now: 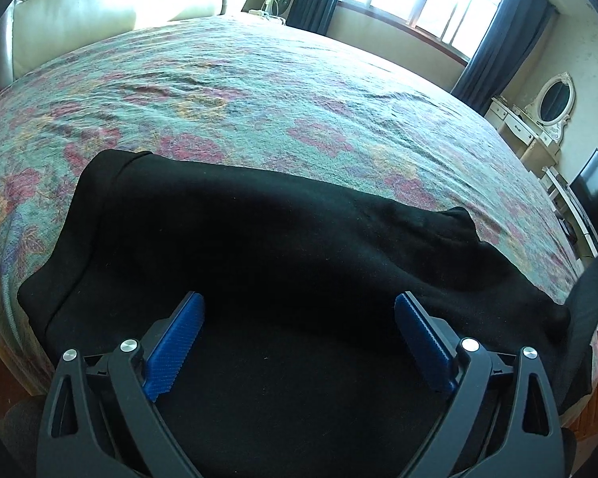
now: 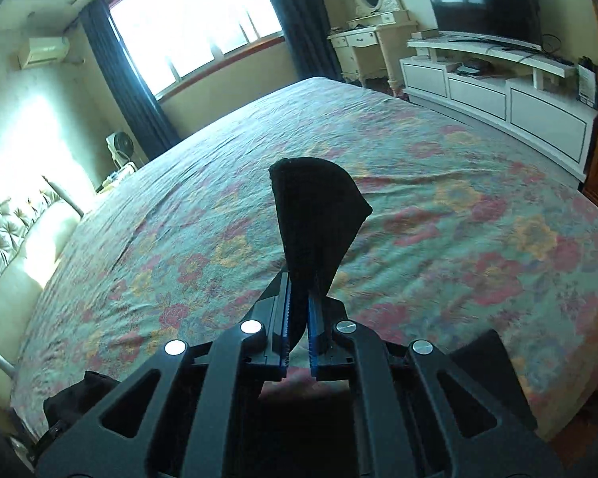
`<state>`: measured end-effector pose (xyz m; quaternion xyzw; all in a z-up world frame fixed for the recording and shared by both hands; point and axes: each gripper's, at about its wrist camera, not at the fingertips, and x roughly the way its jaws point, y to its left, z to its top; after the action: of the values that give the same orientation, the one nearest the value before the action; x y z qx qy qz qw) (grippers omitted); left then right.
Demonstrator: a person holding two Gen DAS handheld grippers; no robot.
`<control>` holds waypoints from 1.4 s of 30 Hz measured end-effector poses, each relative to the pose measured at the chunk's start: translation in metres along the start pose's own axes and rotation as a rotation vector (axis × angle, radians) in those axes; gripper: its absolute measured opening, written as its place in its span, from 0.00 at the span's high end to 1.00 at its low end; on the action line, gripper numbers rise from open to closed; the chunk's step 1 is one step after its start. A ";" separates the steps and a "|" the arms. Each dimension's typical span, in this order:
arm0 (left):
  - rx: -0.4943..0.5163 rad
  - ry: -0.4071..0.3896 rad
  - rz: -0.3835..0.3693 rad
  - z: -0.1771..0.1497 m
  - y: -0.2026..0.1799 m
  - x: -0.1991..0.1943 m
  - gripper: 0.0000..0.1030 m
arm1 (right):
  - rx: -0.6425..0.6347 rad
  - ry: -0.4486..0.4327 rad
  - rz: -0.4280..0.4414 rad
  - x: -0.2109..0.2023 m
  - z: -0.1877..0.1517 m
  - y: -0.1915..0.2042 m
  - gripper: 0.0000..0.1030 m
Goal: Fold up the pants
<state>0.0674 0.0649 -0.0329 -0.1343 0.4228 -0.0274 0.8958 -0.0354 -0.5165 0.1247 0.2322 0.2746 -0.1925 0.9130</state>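
Note:
Black pants lie spread across the near part of a bed with a floral cover. My left gripper is open above the pants, its blue pads wide apart and empty. My right gripper is shut on a cuff end of the black pants, which sticks up past the fingertips above the bed cover. More black cloth shows at the lower left of the right wrist view.
A cream padded headboard stands at the bed's far left. A window with dark curtains, a white dresser with an oval mirror and a TV on a white cabinet line the walls.

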 end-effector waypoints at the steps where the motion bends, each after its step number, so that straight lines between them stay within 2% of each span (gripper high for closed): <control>1: 0.001 -0.001 0.005 -0.001 -0.001 0.000 0.08 | 0.031 -0.004 0.010 -0.012 -0.005 -0.017 0.94; 4: -0.001 -0.004 0.018 -0.001 -0.003 0.001 0.08 | 0.103 0.040 0.003 -0.029 -0.033 -0.062 0.94; 8: 0.008 -0.006 0.040 -0.001 -0.005 0.002 0.08 | 0.236 0.118 -0.020 -0.028 -0.084 -0.112 0.94; 11: 0.022 -0.008 0.056 -0.002 -0.007 0.003 0.08 | 0.308 0.152 -0.014 -0.025 -0.110 -0.129 0.94; 14: 0.027 -0.009 0.063 -0.002 -0.008 0.003 0.08 | 0.354 0.143 0.019 -0.029 -0.116 -0.137 0.94; 17: 0.021 -0.008 0.055 -0.002 -0.006 0.002 0.08 | 0.457 0.143 0.060 -0.036 -0.124 -0.148 0.94; 21: 0.015 -0.009 0.043 -0.002 -0.004 0.002 0.08 | 0.611 0.147 0.031 -0.041 -0.145 -0.171 0.77; 23: 0.024 -0.012 0.046 -0.002 -0.005 0.002 0.08 | 0.618 0.135 0.008 -0.042 -0.148 -0.176 0.64; 25: 0.037 -0.013 0.054 -0.003 -0.007 0.003 0.08 | 0.649 0.107 0.030 -0.041 -0.151 -0.178 0.50; 27: 0.041 -0.013 0.056 -0.003 -0.007 0.003 0.08 | 0.666 0.092 0.064 -0.035 -0.150 -0.180 0.43; 30: 0.026 -0.015 0.046 -0.003 -0.007 0.002 0.08 | 0.698 0.074 0.105 -0.021 -0.150 -0.186 0.41; 32: 0.021 -0.015 0.042 -0.003 -0.007 0.002 0.08 | 0.726 0.094 0.128 -0.010 -0.153 -0.194 0.44; 34: 0.027 -0.014 0.045 -0.003 -0.007 0.002 0.08 | 0.718 0.113 0.073 -0.006 -0.152 -0.194 0.69; 35: 0.031 -0.014 0.046 -0.003 -0.008 0.003 0.08 | 0.708 0.110 0.064 -0.008 -0.150 -0.192 0.73; 36: 0.033 -0.013 0.047 -0.003 -0.008 0.003 0.08 | 0.674 0.088 0.075 -0.013 -0.144 -0.189 0.92; 39: 0.030 -0.016 0.041 -0.003 -0.006 0.002 0.08 | 0.492 0.035 0.091 -0.037 -0.114 -0.168 0.92; 42: 0.025 -0.023 0.036 -0.004 -0.005 0.002 0.08 | 0.460 0.034 0.101 -0.038 -0.102 -0.169 0.92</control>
<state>0.0660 0.0589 -0.0354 -0.1157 0.4143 -0.0150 0.9026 -0.1874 -0.5921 0.0175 0.4508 0.2271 -0.2002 0.8397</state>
